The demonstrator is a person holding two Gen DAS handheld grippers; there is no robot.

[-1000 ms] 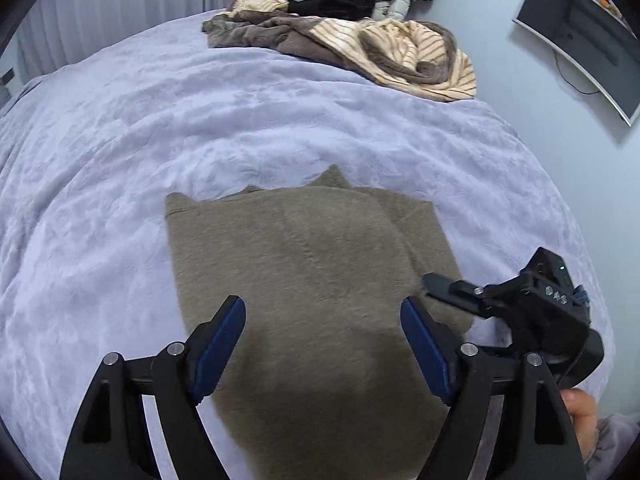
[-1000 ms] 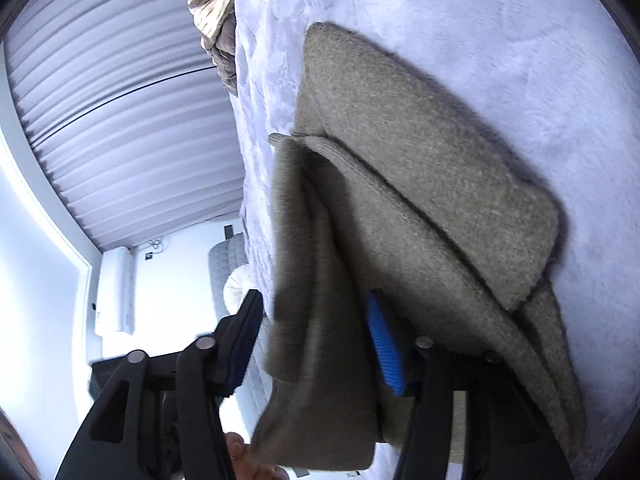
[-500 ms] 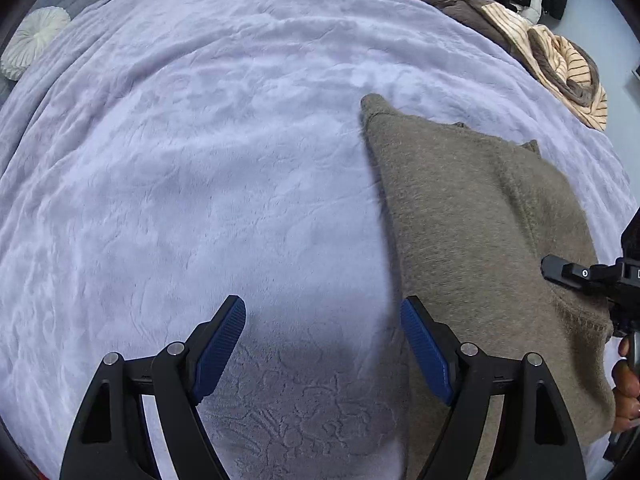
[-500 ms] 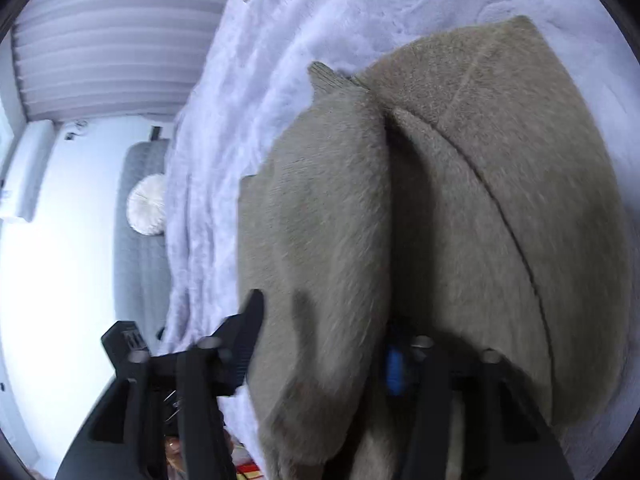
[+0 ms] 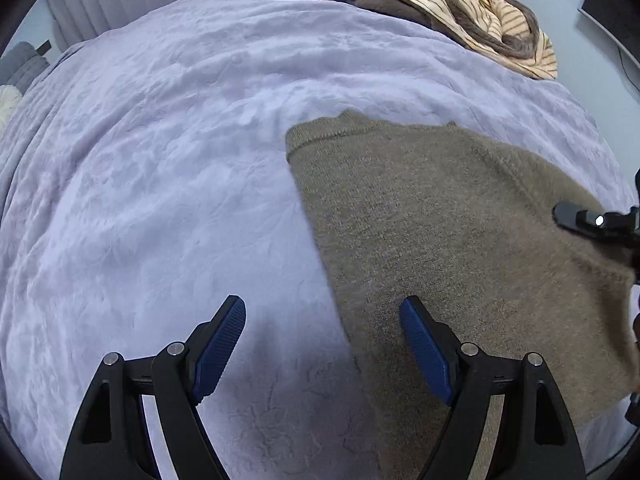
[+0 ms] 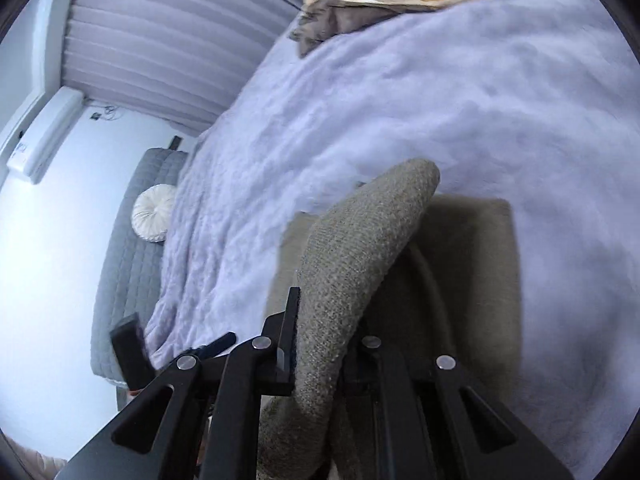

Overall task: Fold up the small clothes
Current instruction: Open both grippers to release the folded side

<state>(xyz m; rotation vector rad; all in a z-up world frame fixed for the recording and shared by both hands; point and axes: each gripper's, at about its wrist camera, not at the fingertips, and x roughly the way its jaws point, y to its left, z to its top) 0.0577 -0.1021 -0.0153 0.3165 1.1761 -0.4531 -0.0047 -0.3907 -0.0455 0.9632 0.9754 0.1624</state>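
An olive-brown knitted garment [image 5: 460,240] lies folded on the lilac bedspread [image 5: 160,160], right of centre in the left wrist view. My left gripper [image 5: 322,340] is open and empty, hovering over the garment's left edge, one finger over the bedspread and one over the knit. My right gripper [image 6: 320,332] is shut on a fold of the same garment [image 6: 360,240], which bulges up between its fingers; the rest lies below. The right gripper's tip [image 5: 592,222] shows at the right edge of the left wrist view, on the garment's right side.
A heap of striped and brown clothes [image 5: 460,12] lies at the far edge of the bed. A grey headboard with a round white cushion [image 6: 154,212] is at the left. A dark monitor [image 5: 612,12] hangs on the right wall.
My right gripper has closed on a fold of the garment and turned. My left gripper swung left off the garment, then back toward its left edge, staying open.
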